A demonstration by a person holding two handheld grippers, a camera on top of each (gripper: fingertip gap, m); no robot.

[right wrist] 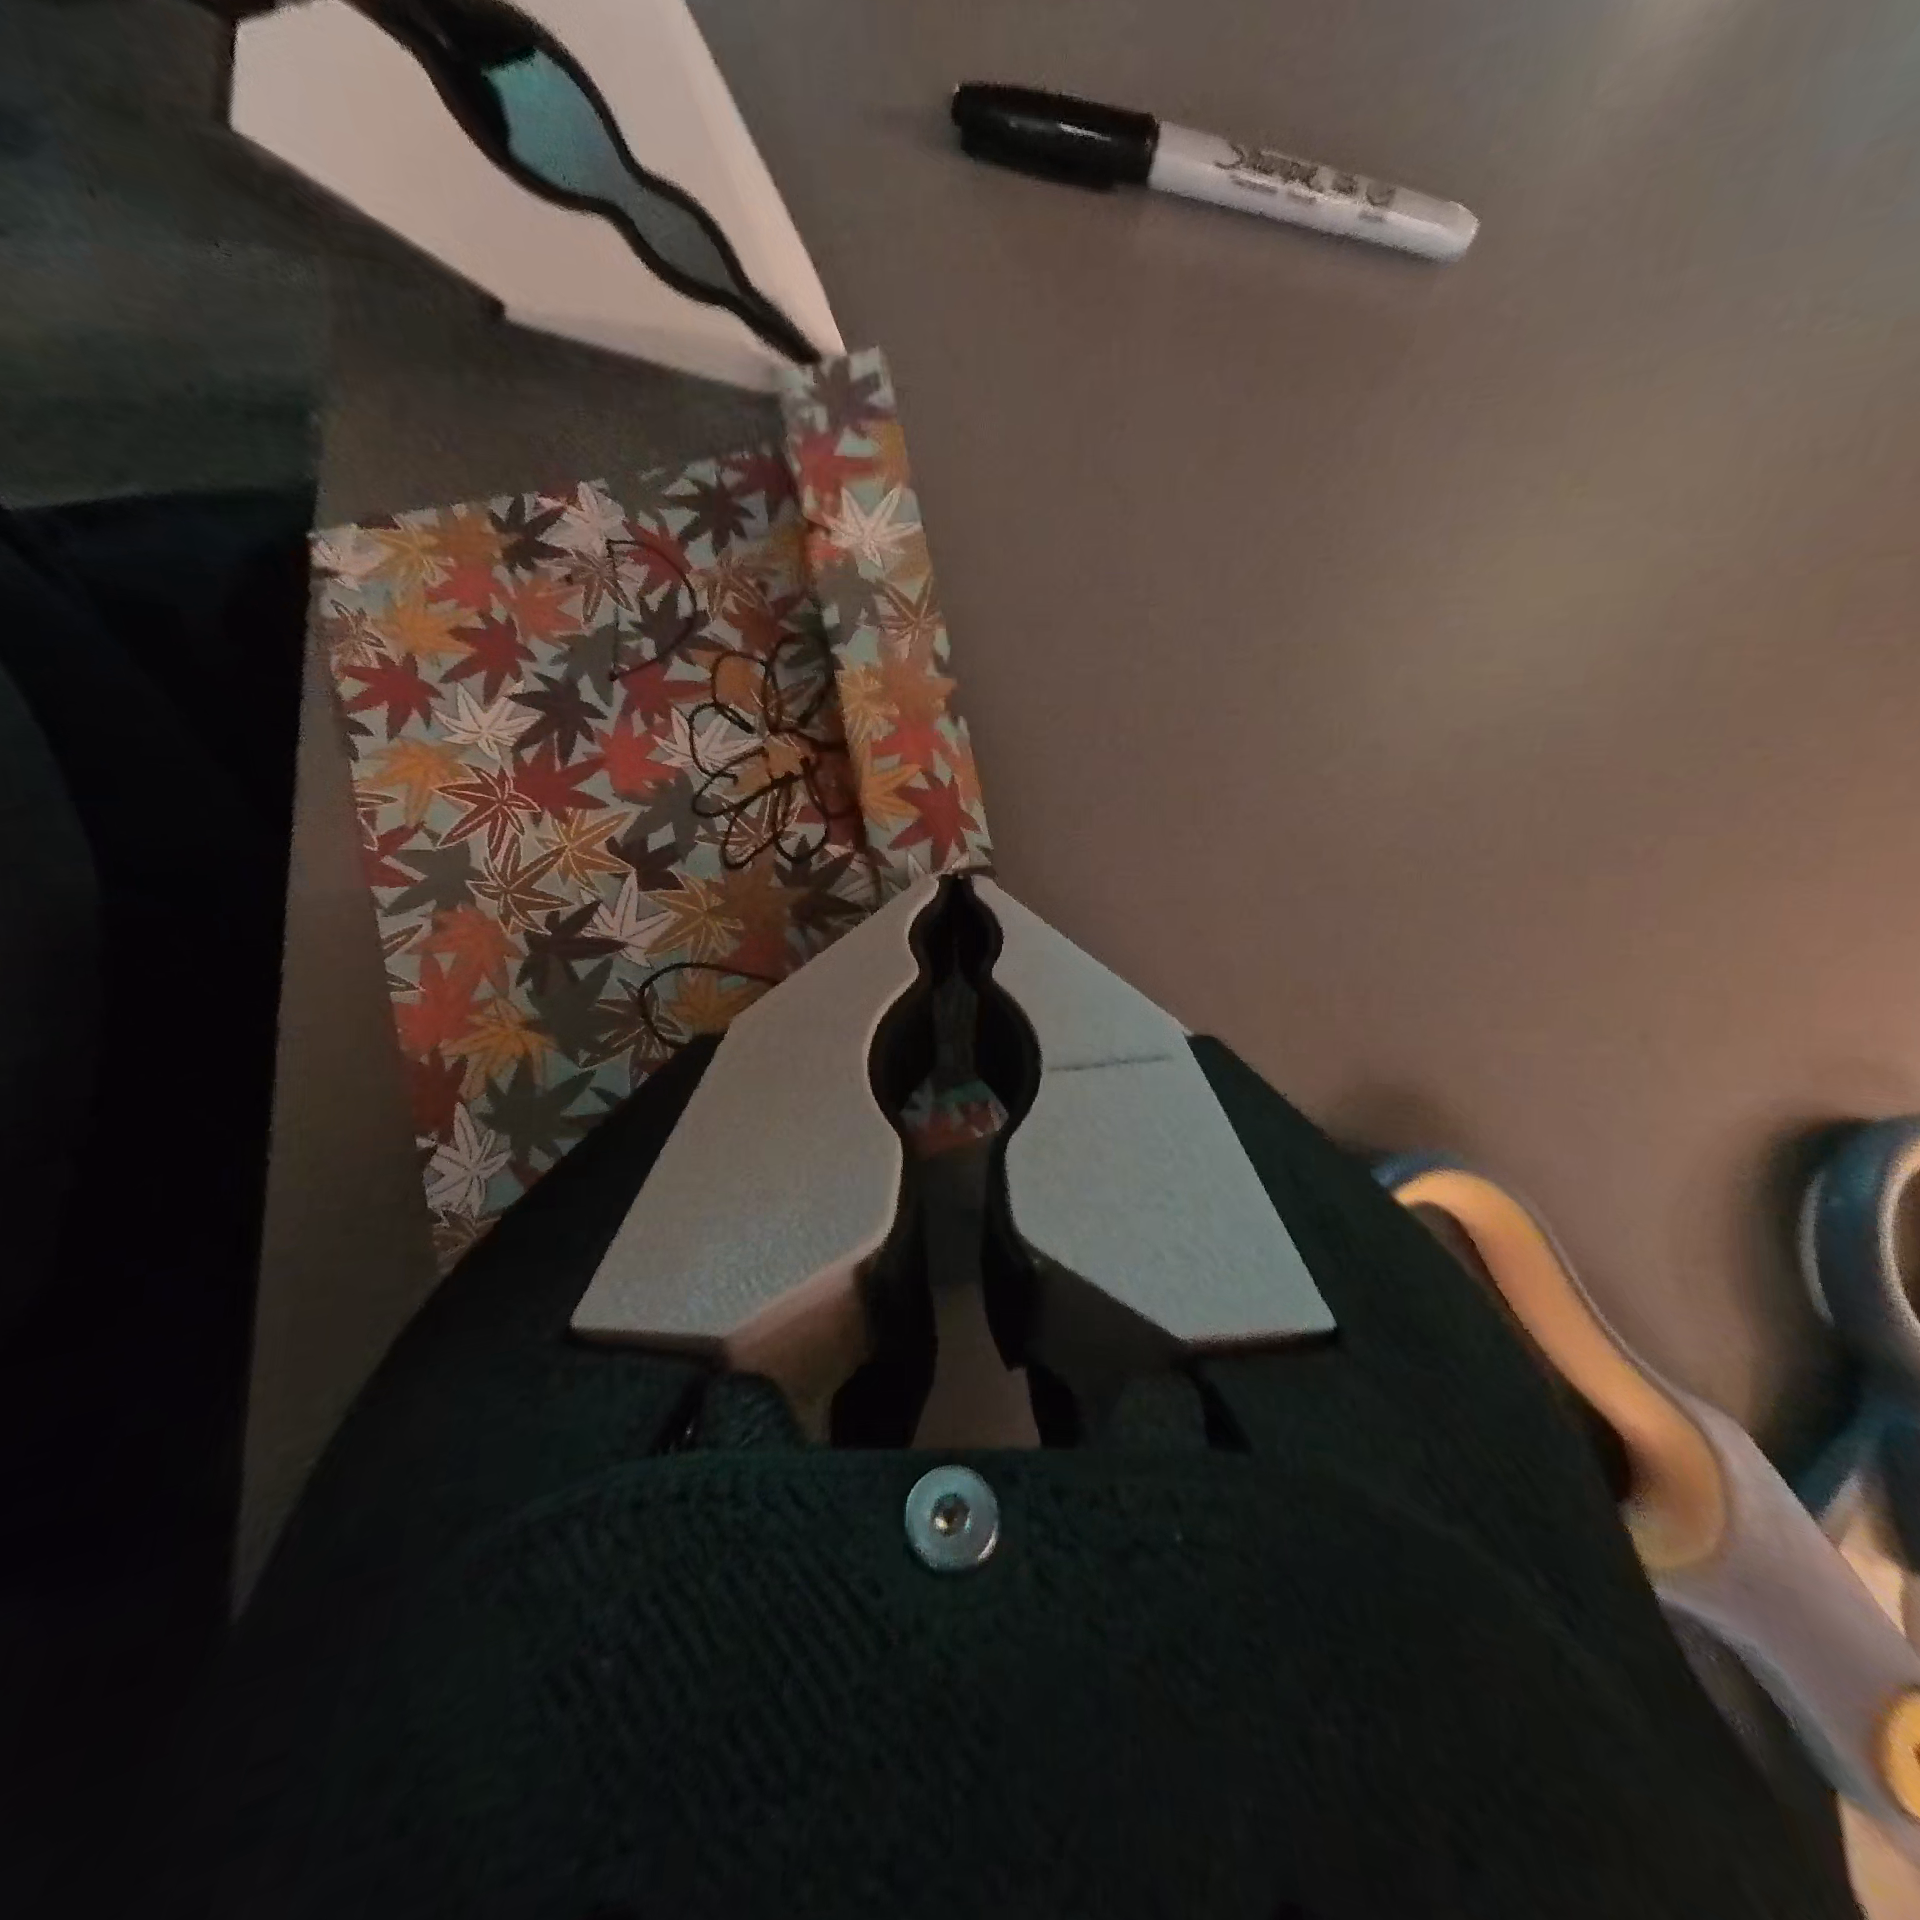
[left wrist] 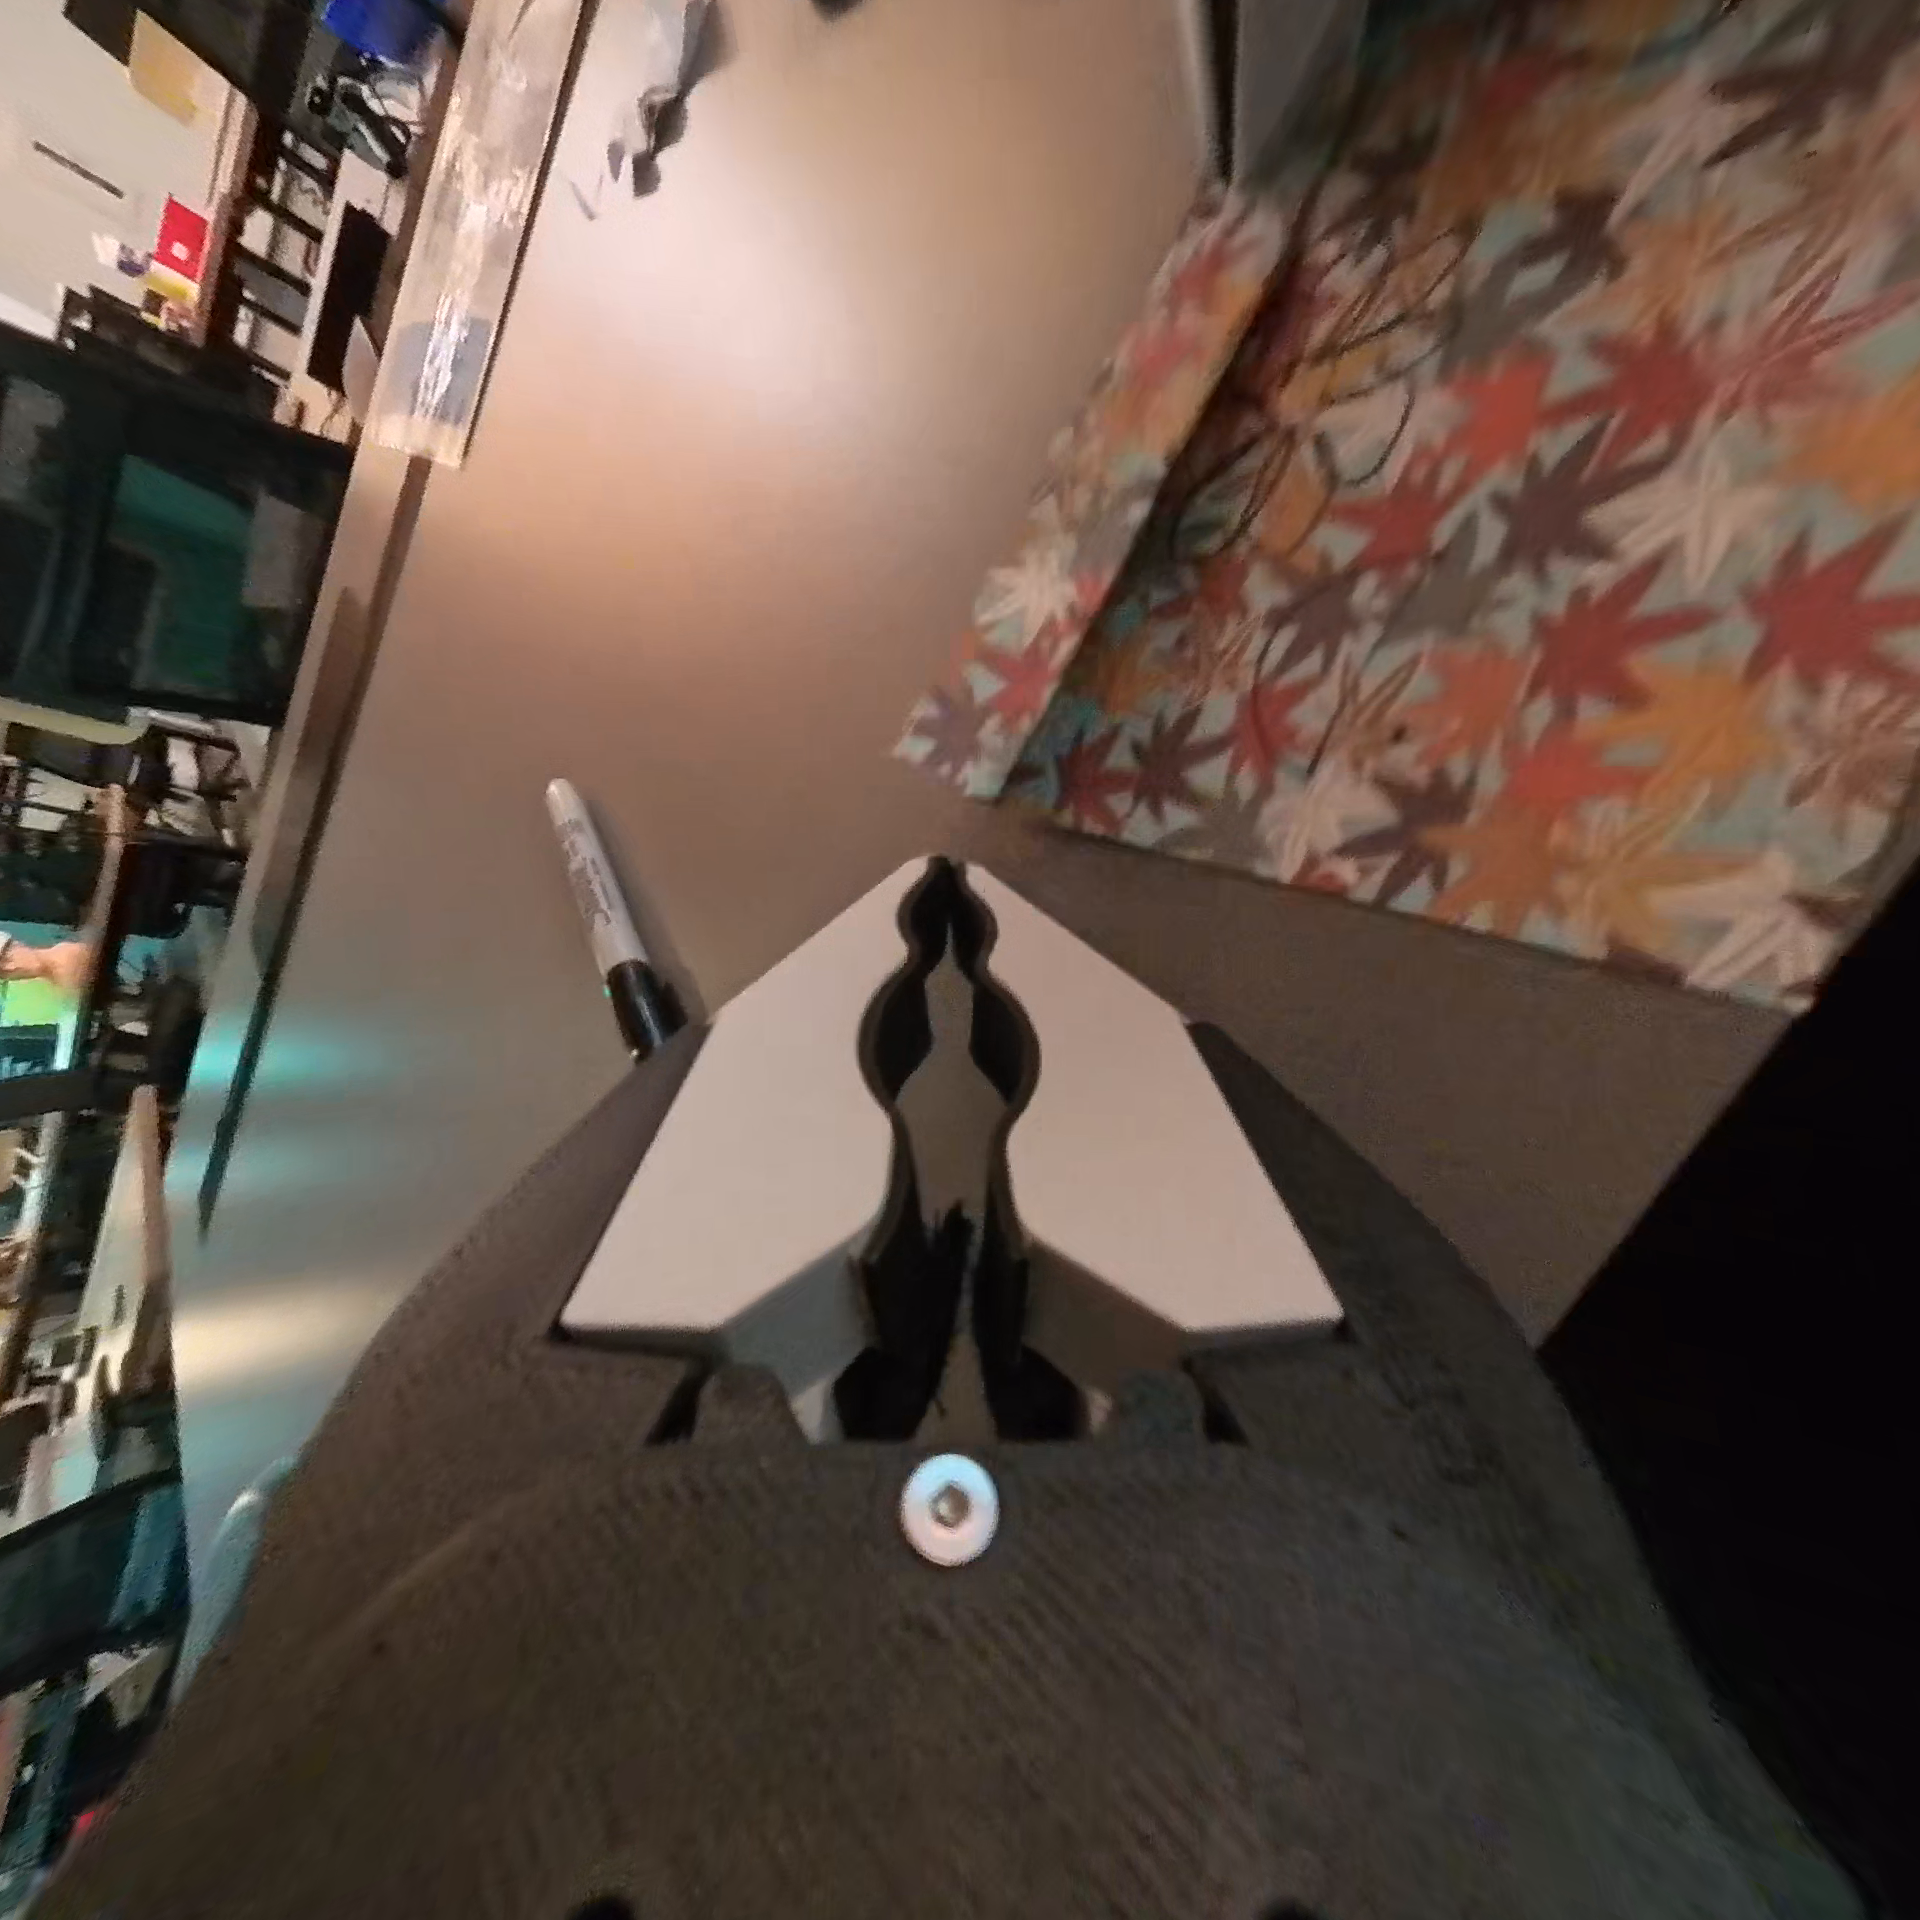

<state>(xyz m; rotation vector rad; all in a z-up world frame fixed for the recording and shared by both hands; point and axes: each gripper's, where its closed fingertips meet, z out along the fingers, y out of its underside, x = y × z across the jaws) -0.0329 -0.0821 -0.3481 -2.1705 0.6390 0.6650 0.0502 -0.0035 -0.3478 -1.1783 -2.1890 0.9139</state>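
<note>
On the grey tabletop (right wrist: pixel 1351 623) lies thin, floppy leaf-print paper (right wrist: pixel 540 727), one edge folded up. The right claw (right wrist: pixel 961 888) pinches that flap's near corner, the left claw (right wrist: pixel 805 358) its far corner; such light paper looks easily creased.

— How many tongs have you got there?

— Two: my left tongs (left wrist: pixel 940 868) and my right tongs (right wrist: pixel 961 888), each with two pale fingers, so four fingers in all

— And sheets of paper?

— One, the leaf-patterned paper (right wrist: pixel 582 727), with one strip along its edge folded up. It carries pen scribbles, but I cannot count the loops

— Pens?

— One marker (right wrist: pixel 1216 171), with one black cap, lying on the one grey worktop (right wrist: pixel 1403 623)

— Anything for cutting?

— One pair of scissors (right wrist: pixel 1704 1475), partly cut off at the edge of my right view

— Screws?

— One silver screw on each tongs body, two altogether
</note>
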